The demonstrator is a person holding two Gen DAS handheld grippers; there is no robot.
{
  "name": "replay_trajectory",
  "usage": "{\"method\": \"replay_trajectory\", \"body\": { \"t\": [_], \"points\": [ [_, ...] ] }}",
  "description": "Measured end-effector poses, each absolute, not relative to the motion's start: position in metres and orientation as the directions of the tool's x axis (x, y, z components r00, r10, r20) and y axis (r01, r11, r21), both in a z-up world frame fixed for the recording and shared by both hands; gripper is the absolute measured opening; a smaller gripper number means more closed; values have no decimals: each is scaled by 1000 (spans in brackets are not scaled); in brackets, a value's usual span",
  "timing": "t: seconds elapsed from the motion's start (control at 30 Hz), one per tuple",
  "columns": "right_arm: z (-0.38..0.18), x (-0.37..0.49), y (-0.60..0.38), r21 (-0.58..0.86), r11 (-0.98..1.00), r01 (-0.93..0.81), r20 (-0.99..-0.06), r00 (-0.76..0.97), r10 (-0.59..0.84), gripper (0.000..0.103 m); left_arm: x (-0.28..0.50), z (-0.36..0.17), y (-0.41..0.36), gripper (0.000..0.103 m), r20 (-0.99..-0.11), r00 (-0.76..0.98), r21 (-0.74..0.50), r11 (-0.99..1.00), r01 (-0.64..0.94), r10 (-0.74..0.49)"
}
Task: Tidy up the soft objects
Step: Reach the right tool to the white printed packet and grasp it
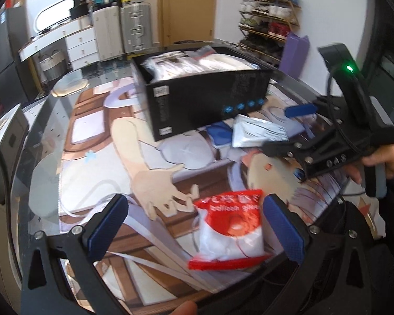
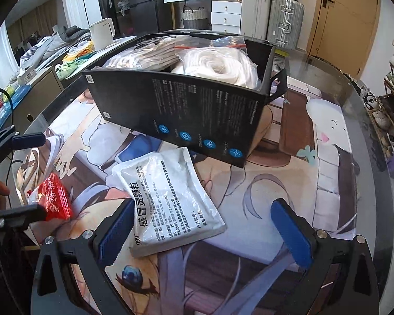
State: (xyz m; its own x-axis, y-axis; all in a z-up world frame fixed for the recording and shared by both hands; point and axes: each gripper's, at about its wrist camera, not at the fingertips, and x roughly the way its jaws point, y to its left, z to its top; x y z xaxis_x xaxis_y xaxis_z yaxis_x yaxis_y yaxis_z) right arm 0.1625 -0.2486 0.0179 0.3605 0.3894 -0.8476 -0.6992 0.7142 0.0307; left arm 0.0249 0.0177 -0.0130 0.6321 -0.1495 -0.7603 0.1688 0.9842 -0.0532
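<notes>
The red-and-white pouch is seen between the wide-open, empty left gripper, toward 5 o'clock. The silver sachet lies at 7 o'clock of the black box, before the open, empty right gripper. Both packets are judged light, soft and slippery, best pinched mid-body.

One black box — two loose packets: red-white, silver.
</notes>
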Motion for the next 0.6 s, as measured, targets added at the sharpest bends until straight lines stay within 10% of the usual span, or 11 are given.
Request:
{"method": "replay_trajectory", "body": {
  "t": [0.4,0.6],
  "points": [
    [18,157,-248,33,700,-713,-833,367,413,101,31,-26,13,103,-797,597,0,987,159,-96],
    [22,149,-239,36,668,-743,-821,359,444,84,33,-29,19,91,-793,600,-27,990,139,-106]
  ]
}}
